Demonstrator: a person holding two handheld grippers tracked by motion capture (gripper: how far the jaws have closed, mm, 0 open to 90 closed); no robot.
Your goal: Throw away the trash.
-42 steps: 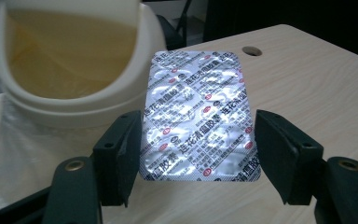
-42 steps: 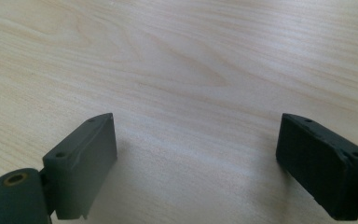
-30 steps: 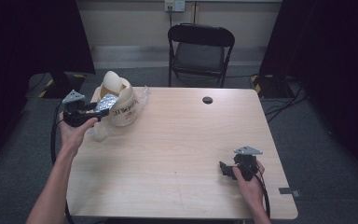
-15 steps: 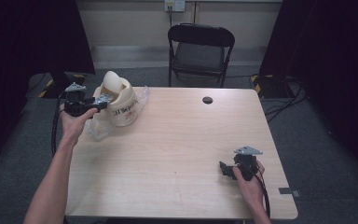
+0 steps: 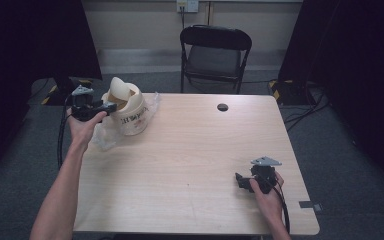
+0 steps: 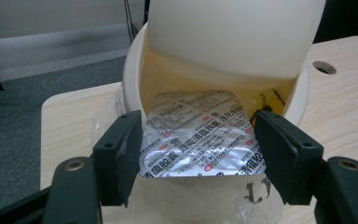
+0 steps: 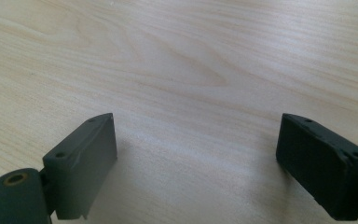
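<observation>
Right gripper near front right of table, jaws spread wide over bare wood, nothing between. Far left corner: left gripper clamped on silver blister pack, pack poking into mouth of cream swing-lid bin. Crinkly clear plastic under bin. Black folding chair behind table.

Beyond your table's far edge you see a black folding chair, a wall outlet, and cables on grey floor at right.
</observation>
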